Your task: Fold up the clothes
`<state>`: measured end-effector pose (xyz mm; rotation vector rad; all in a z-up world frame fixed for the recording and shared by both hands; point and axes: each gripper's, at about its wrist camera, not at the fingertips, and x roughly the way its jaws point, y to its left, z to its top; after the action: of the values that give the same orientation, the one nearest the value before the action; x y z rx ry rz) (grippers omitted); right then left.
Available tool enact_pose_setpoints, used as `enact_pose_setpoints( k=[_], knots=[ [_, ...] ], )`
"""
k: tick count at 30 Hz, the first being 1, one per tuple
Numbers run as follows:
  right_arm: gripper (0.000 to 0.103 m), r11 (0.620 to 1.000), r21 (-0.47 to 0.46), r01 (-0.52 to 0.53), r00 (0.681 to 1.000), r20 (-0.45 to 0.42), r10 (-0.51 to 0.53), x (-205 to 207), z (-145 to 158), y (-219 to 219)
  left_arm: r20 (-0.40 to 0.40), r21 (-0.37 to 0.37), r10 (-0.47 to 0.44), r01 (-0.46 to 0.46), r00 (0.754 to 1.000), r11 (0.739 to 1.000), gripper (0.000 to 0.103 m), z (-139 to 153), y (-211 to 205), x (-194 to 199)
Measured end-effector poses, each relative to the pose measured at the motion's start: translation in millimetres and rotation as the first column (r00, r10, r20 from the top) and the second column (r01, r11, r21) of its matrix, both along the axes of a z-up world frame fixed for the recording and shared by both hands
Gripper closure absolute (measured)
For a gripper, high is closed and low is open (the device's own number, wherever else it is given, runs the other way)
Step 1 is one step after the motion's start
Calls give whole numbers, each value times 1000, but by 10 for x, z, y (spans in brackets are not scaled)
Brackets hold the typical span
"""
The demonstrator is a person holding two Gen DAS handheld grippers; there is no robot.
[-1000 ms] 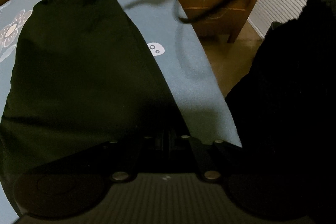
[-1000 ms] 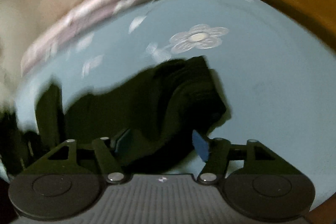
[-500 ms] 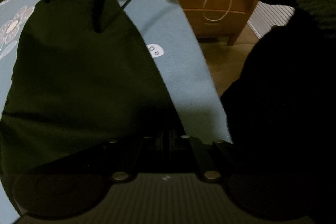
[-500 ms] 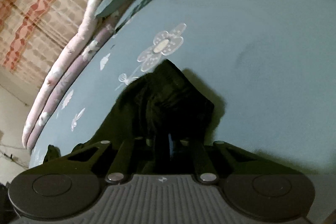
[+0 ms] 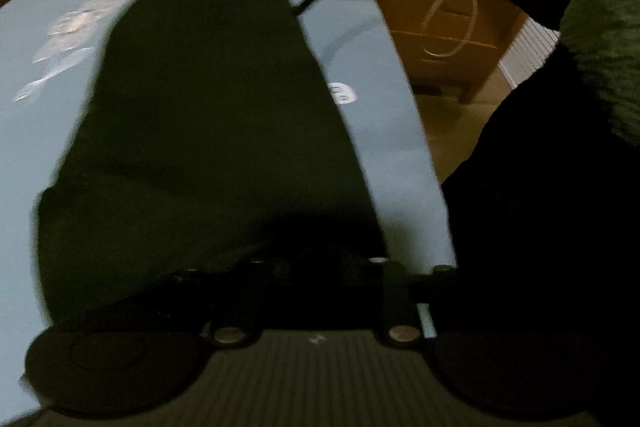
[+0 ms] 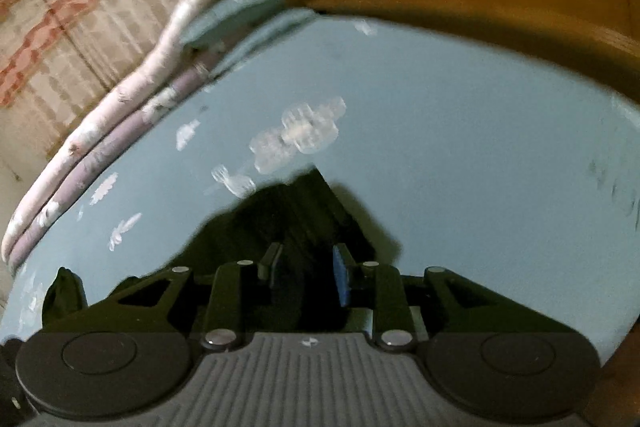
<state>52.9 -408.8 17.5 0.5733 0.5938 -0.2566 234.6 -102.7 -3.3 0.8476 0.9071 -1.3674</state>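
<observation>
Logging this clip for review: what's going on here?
A person with a gripper in each hand is folding a black garment on a blue bedsheet. The left gripper sits at the garment's near end; its fingers are too dark to read. The right gripper is at the far end, jaws a little apart, with cloth bunched between them.
</observation>
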Motion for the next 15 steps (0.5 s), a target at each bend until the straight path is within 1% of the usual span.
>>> enact_pose_setpoints(
  k=[2,3,5,7,10,13,15],
  knots=[
    [73,998,-52,-44,999,25,46,67,123,81,21,-4,35,-35,999,999,71,85,98,60],
    [73,995,-65,-73,997,31,75,135,148,122,31,-20,71,-71,997,997,71,110,109,128],
    [73,989,-82,-125,991,28,128,305,116,205,46,-63,163,-160,986,985,71,144,96,297],
    [73,981,-92,-173,984,19,175,487,40,282,58,-108,253,-246,966,963,71,179,83,466],
    [73,976,-85,-202,979,-14,202,675,-140,337,18,-165,347,-339,938,926,71,83,-76,663],
    [74,977,-82,-197,980,-60,192,764,-322,341,-10,-168,432,-428,902,888,72,-122,-230,766],
    [77,979,-99,-176,981,-100,166,719,-436,294,-19,-155,483,-480,875,864,72,-252,-292,816]
  ],
)
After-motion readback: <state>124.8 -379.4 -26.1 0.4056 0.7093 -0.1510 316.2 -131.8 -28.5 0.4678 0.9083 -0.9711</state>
